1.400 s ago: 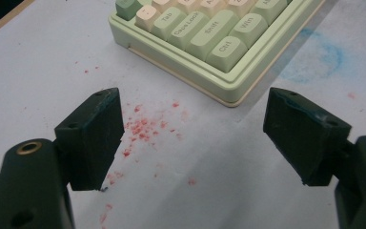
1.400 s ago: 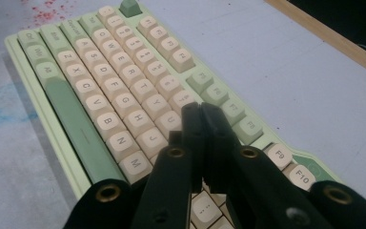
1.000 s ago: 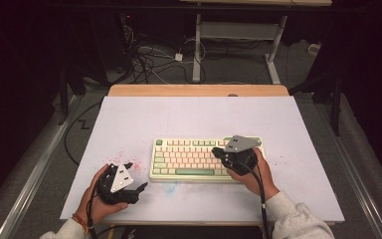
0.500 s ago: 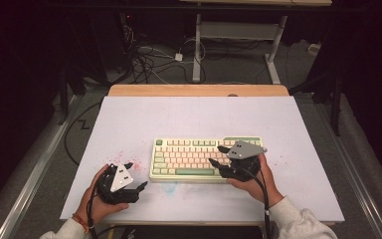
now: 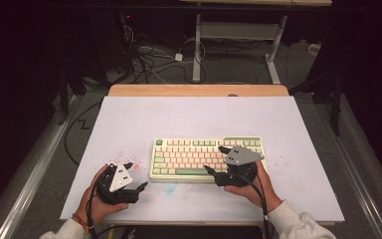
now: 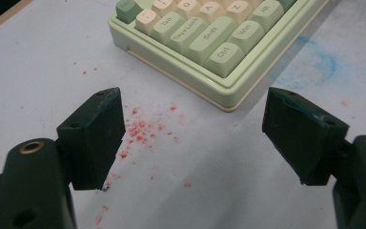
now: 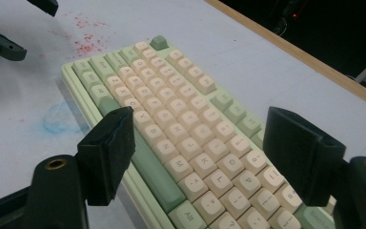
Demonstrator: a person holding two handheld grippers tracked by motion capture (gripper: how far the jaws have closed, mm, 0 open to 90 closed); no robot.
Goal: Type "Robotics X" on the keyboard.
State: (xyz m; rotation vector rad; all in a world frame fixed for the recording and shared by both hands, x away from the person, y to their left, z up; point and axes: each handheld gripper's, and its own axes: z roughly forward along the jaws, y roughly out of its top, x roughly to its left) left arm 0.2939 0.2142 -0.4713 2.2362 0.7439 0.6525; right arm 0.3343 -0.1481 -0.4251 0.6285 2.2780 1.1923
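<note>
Right gripper (image 5: 218, 160): I have it low and right of centre in the high view, over the right end of the keyboard; its jaws have just been opening and now stand wide apart, with nothing between the pads.
Right jaws, own view: the two black pads (image 7: 107, 152) rise from the bottom corners, straddling the near key rows without pressing any key that I can see.
Left gripper (image 5: 136, 176): lower left of the high view, resting on the tabletop (image 5: 129, 119) just off the keyboard's left end; jaws apart and empty.
Left jaws, own view: the keyboard's corner with the Ctrl key (image 6: 225, 58) sits ahead at upper centre, between the lines of the two pads but short of them.
Keyboard (image 5: 189, 154): pale green case with cream keys, flat at the frame's centre, long axis running left to right across the picture.
Key relation: I judge the right gripper nearer, already above the keys; the left must travel rightward to meet the case end.
Stains: red specks (image 6: 140, 129) by the left jaws, blue smudge (image 7: 57, 119) along the front edge.
</note>
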